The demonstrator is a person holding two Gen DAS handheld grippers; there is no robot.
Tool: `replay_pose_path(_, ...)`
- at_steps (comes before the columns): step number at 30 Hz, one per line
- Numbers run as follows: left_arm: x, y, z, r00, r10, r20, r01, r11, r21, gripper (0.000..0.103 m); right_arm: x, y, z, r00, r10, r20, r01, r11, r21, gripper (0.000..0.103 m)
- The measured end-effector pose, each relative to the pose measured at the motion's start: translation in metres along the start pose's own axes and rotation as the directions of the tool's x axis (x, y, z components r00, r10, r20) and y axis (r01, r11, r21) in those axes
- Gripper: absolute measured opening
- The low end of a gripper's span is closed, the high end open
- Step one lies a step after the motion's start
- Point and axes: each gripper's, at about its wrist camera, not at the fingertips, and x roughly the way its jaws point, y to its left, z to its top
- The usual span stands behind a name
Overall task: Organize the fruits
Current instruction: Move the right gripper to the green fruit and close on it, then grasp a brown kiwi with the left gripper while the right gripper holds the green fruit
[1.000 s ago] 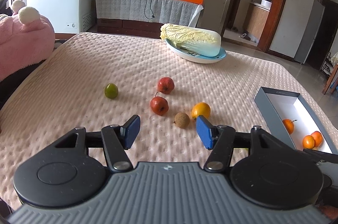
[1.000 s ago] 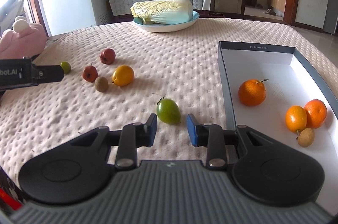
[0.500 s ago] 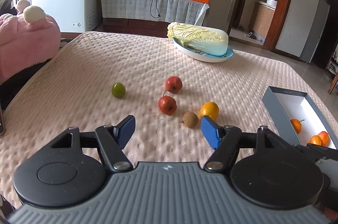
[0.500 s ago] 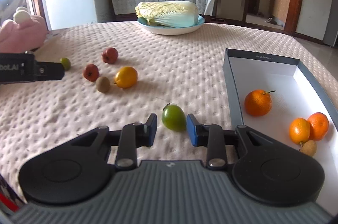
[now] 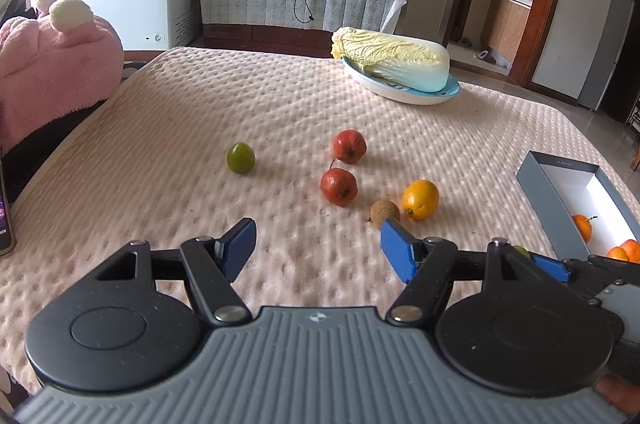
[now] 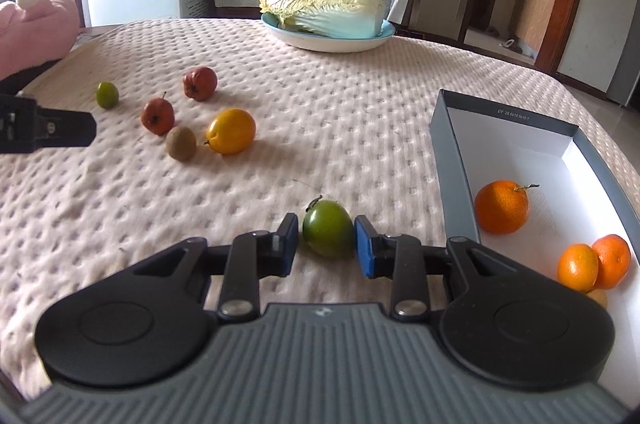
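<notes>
The right gripper is straddling a small green oval fruit with a short stem, its blue pads standing narrowly apart at either flank; contact cannot be confirmed, so the fruit is judged bracketed, not yet clamped. The fruit is resting on the pink dimpled table cover, its long axis lying roughly across the pads, stem end pointing left. Just to its right, the open grey cardboard box with a white interior is holding three orange mandarins. The left gripper is hovering spread wide and empty, with a brown round fruit nearest its right pad.
</notes>
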Motion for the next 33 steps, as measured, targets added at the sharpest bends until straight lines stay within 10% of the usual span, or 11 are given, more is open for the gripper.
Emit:
replay_pose_path(13,0.027,-0.037,-0.01,0.999,0.013,-0.043,-0.009,0.995,0.102,0.074,-0.051,-0.026,0.002,0.981,0.169,0.097,-0.176,0.983,0.061,0.029)
replay_pose_path(33,0.083,-0.052,-0.003,0.998,0.019,-0.051,-0.013,0.993,0.12,0.074,-0.069,-0.063,0.006,0.974,0.17,0.147,-0.188,0.975,0.121,0.029)
